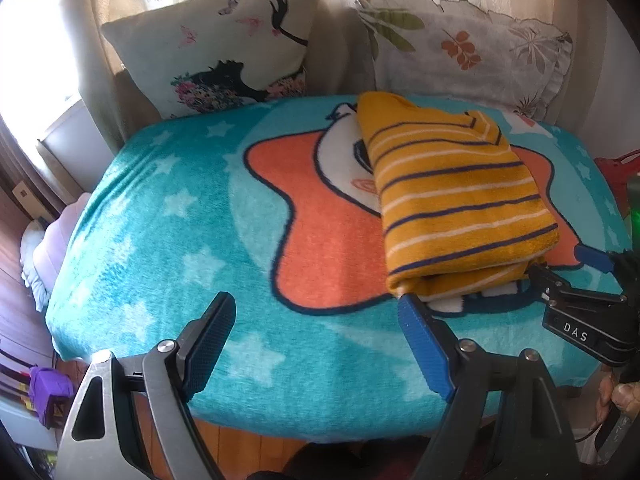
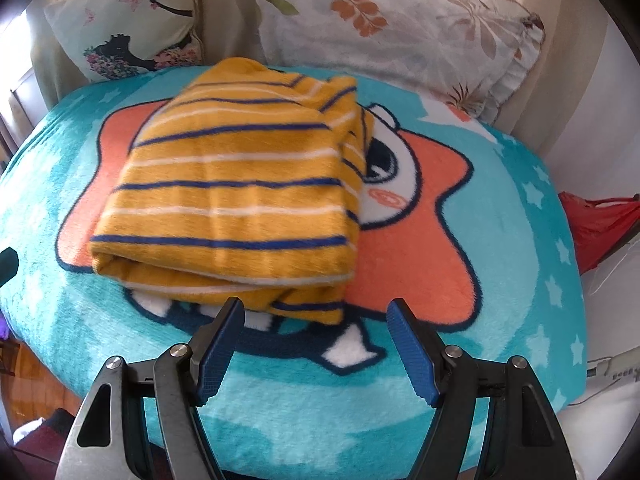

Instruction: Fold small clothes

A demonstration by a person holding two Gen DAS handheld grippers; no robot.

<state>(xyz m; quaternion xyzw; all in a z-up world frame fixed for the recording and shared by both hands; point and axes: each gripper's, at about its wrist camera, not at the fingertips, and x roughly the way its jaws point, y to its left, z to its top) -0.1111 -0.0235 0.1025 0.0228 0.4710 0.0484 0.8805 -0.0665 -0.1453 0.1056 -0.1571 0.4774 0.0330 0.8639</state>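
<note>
Lying folded on the teal blanket is a yellow striped garment, a thick bundle with navy and white stripes, resting on the orange star printed across the blanket's middle. Its folded edge faces the near side, with layers showing underneath.

Both grippers hang just in front of that near edge, and neither holds anything. The left gripper has its jaws wide apart over bare blanket, to the left of the garment; its blue right pad sits close to the bundle's near corner, though from this angle it is hard to say whether it touches the cloth. The right gripper also has its jaws spread, nothing between them, its tips just short of the garment's near edge. Seen from the left wrist view, it comes in from the right beside the bundle, with fingers of the person's hand wrapped around its handle.

Two cushions lean behind the blanket: a butterfly-print cushion and a leaf-print cushion.
</note>
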